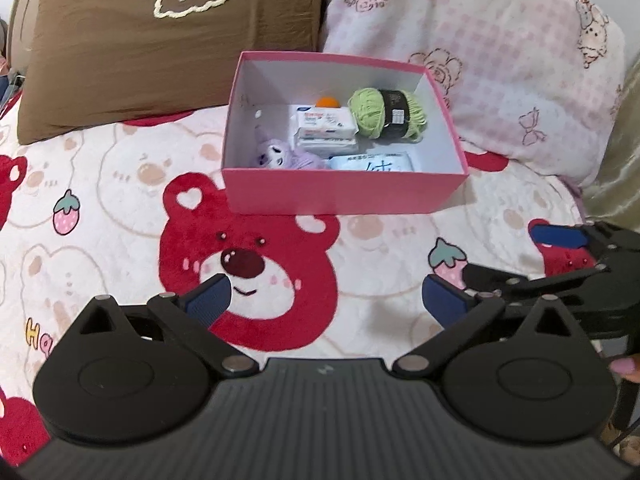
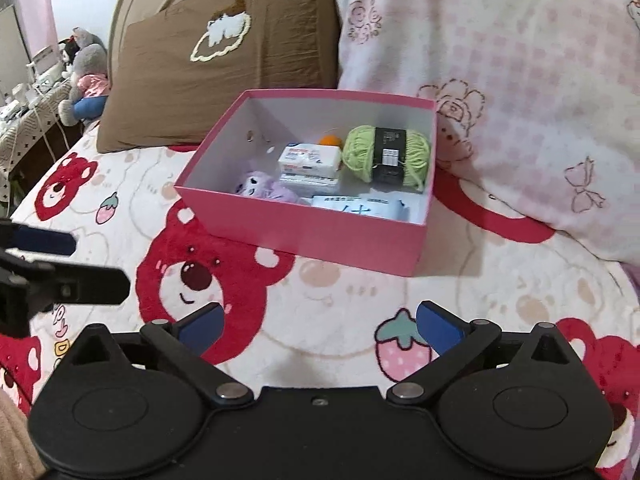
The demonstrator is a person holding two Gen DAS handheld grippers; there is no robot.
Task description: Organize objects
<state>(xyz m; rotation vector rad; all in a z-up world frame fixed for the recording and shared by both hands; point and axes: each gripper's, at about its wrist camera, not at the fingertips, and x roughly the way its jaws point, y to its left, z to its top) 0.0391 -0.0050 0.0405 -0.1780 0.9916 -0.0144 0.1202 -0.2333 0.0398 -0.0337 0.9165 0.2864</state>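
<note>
An open pink box (image 1: 344, 194) (image 2: 304, 236) stands on the bear-print bedspread (image 1: 120, 208) in front of the pillows. Inside it lie a green yarn ball (image 1: 386, 118) (image 2: 386, 158), stacked white tissue packs (image 1: 324, 126) (image 2: 310, 158), a purple plush (image 1: 276, 156) (image 2: 260, 186), an orange ball (image 1: 327, 102) (image 2: 330, 140) and a pale wipes pack (image 1: 372, 162) (image 2: 360, 206). My left gripper (image 1: 326, 300) (image 2: 80, 262) is open over the bedspread, short of the box, with nothing between its blue pads. Beside it on the right, my right gripper (image 2: 320, 328) (image 1: 520, 256) is open and empty too.
A brown pillow (image 1: 160, 48) (image 2: 224, 72) and a pink-patterned pillow (image 1: 500, 60) (image 2: 520, 100) lean behind the box. Plush toys (image 2: 86, 80) and a cluttered side table (image 2: 24, 112) stand past the bed's left edge. A fingertip (image 1: 622, 368) shows at the right.
</note>
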